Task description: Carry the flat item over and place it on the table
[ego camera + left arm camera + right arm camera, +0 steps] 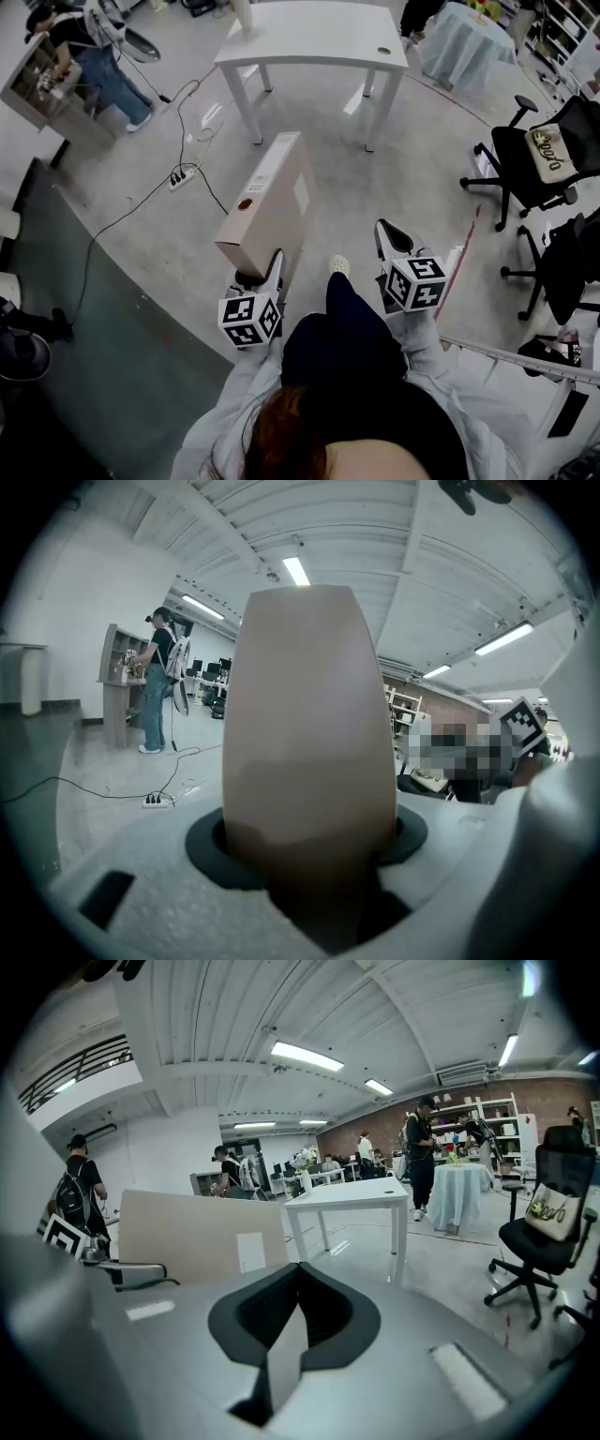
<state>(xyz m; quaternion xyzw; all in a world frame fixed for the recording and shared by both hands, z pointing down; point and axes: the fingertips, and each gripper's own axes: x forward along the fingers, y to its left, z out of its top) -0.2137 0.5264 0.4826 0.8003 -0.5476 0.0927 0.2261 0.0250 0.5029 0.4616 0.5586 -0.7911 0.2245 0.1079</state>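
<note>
Nearest the person, the left claw [270, 270] is clamped on the near end of a flat cardboard box [269, 202]. The box is carried on its edge and reaches away ahead over the floor. Beside it, not touching the box, the right claw [388, 236] has its jaws closed together, empty. Farther on, well apart from the box, stands the white worktop [309, 37]. A black office chair [539, 155] sits off to the right.
</note>
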